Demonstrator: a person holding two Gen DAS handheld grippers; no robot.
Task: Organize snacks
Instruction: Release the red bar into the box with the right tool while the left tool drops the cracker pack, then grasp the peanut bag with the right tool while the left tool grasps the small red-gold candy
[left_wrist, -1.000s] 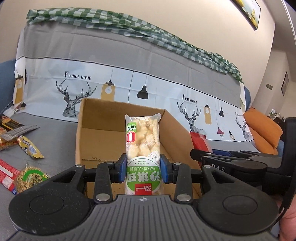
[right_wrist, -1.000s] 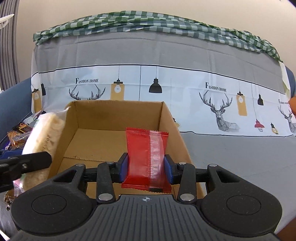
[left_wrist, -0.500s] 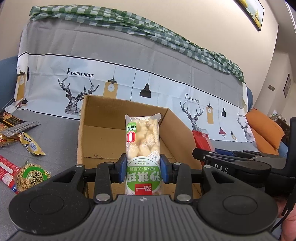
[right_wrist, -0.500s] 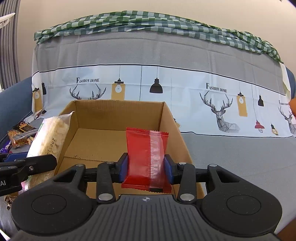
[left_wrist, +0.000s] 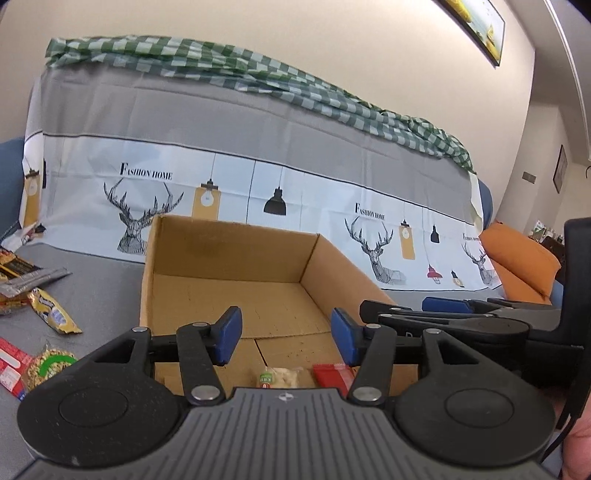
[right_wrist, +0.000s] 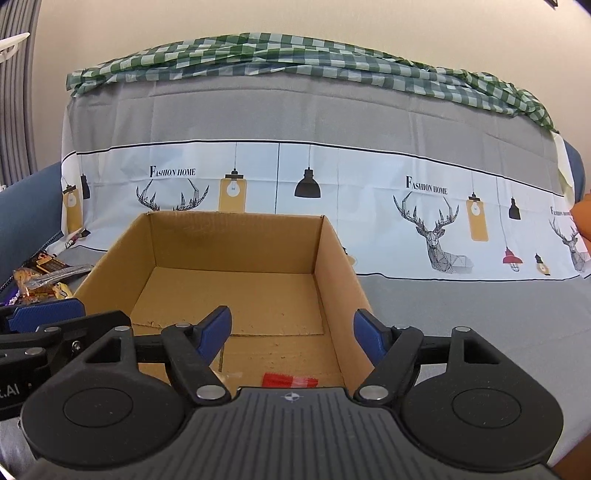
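both tools are being spread wide over the cardboard box (left_wrist: 236, 258) with nothing pinched, the left tool (left_wrist: 286, 334) and right tool (right_wrist: 291, 332) alike, and the loose snacks (left_wrist: 48, 317) are being left at 9 o'clock of the left tool, so that hand is being judged nearer.

left tongs (left_wrist: 286, 334): were clamped on the pale puffed-snack pack, jaws now opening, nothing between them. pack (left_wrist: 279, 376) now lies on the near floor of the cardboard box (left_wrist: 236, 254). right tongs (right_wrist: 291, 334): let go of the red packet, jaws opening, gap clear. red packet (right_wrist: 290, 380) now lies in the box beside the pale pack.
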